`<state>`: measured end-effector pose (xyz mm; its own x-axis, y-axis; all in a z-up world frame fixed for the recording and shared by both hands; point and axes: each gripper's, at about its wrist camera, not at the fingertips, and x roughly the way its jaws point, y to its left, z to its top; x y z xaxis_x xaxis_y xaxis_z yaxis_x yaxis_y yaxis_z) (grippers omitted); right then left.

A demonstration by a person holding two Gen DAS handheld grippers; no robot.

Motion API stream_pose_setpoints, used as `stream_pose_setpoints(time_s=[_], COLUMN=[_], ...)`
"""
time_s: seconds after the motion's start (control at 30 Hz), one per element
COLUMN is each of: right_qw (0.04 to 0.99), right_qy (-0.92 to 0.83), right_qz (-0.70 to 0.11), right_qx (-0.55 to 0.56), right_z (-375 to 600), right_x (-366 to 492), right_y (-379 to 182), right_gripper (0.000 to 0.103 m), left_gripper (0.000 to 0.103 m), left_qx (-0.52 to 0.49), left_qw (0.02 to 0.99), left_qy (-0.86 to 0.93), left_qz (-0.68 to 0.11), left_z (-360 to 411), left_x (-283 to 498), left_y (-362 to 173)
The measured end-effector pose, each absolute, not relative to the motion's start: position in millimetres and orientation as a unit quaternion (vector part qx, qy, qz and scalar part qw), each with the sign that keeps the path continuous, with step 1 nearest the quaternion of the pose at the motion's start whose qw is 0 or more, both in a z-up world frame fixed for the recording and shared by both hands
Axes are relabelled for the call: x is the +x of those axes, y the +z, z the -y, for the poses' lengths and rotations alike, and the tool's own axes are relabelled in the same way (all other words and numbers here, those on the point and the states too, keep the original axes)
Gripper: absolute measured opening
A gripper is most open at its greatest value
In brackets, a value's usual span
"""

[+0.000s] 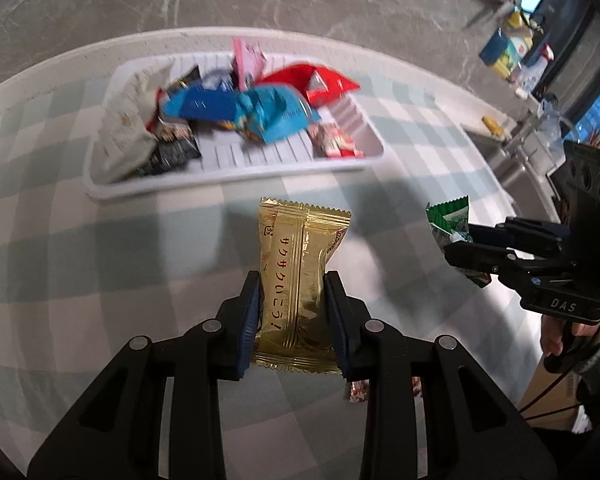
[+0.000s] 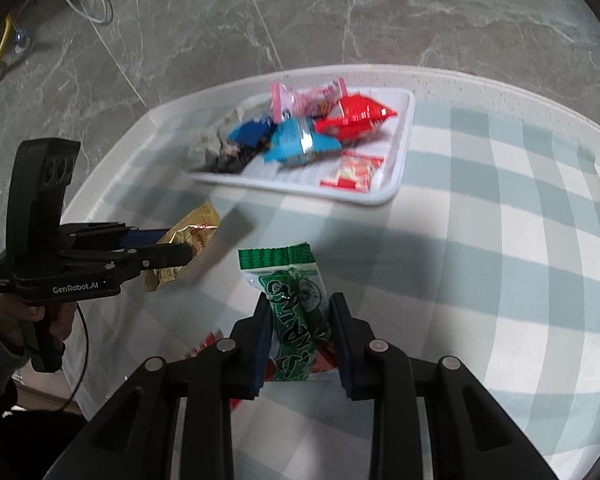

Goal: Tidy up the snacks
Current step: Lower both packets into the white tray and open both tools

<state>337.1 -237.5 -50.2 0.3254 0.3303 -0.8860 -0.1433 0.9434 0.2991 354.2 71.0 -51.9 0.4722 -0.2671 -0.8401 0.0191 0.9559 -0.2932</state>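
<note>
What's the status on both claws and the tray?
Left claw shut on gold packet. Right claw shut on green packet. White tray ahead, already holds snacks. Nothing between claws and tray.

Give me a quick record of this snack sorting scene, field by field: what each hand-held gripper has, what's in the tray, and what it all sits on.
left hand-held gripper: shut on gold foil snack packet, lifted off the cloth
right hand-held gripper: shut on green and white snack packet, also lifted
tray: white rectangular plastic tray, beyond both grippers
tray contents: red foil bag, light blue bag, pink packet, others blurred
surface: green and white checked tablecloth
</note>
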Motion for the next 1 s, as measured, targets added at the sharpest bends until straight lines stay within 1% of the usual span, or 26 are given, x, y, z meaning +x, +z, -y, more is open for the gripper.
stream_pose_setpoints(time_s=[0.37, 0.67, 1.0], right_qw=[0.823, 0.832, 0.836], right_qy=[0.148, 0.141, 0.131], right_qz=[-0.536, -0.523, -0.525], right_qx=[0.117, 0.118, 0.097], right_z=[233.7, 227.7, 217.0], right_x=[392.7, 455.1, 510.1], right_y=[-33.5, -33.9, -48.1], right_gripper=[0.03, 0.03, 0.03], left_gripper=[0.029, 0.029, 0.029], left_qx=[-0.143, -0.142, -0.136], left_qw=[0.866, 0.874, 0.874], left_qy=[-0.061, -0.046, -0.038], left_qz=[-0.475, -0.463, -0.466], left_z=[-119.7, -148.7, -165.4], left_x=[388.6, 433.9, 483.1], left_y=[-16.6, -7.6, -12.8])
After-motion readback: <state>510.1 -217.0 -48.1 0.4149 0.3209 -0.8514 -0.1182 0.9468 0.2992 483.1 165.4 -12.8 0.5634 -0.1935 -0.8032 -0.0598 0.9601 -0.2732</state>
